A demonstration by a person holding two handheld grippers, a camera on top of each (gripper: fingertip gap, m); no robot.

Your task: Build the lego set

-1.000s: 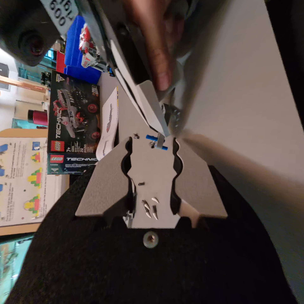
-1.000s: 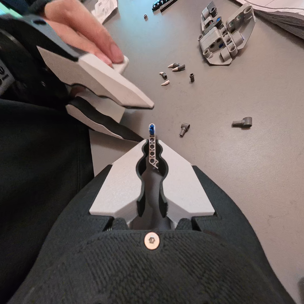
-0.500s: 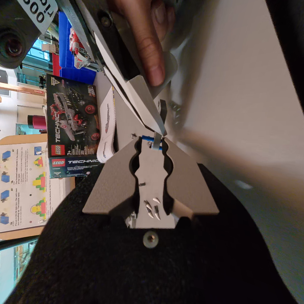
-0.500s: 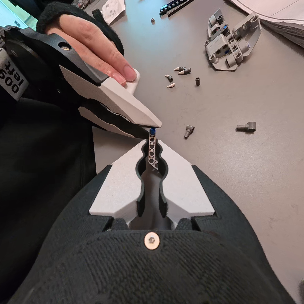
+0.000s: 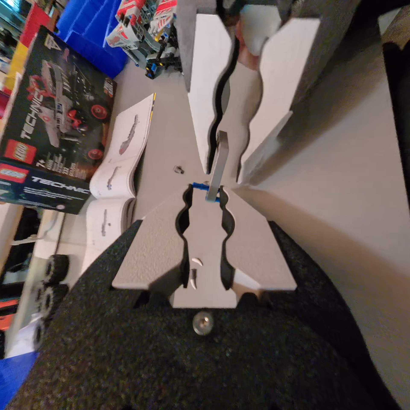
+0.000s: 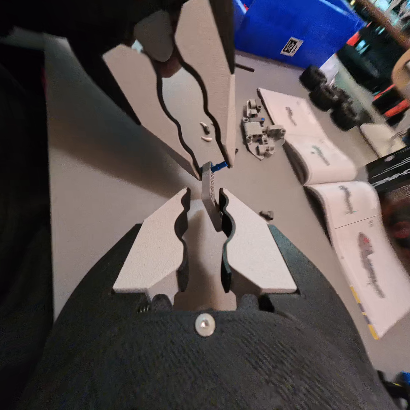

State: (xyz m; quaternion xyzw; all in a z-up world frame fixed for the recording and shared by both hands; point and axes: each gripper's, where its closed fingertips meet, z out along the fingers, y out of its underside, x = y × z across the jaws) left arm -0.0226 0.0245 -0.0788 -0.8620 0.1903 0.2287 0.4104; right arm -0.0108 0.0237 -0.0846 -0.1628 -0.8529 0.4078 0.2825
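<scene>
The left gripper and the right gripper face each other tip to tip, nearly in line, above the bench. In each wrist view the other gripper comes in from the top, pointing down toward the camera's own fingers. The left gripper's jaws stand parted, its tips at either end of a small part. The right gripper's jaws are spread too, only one pad touching that part.
</scene>
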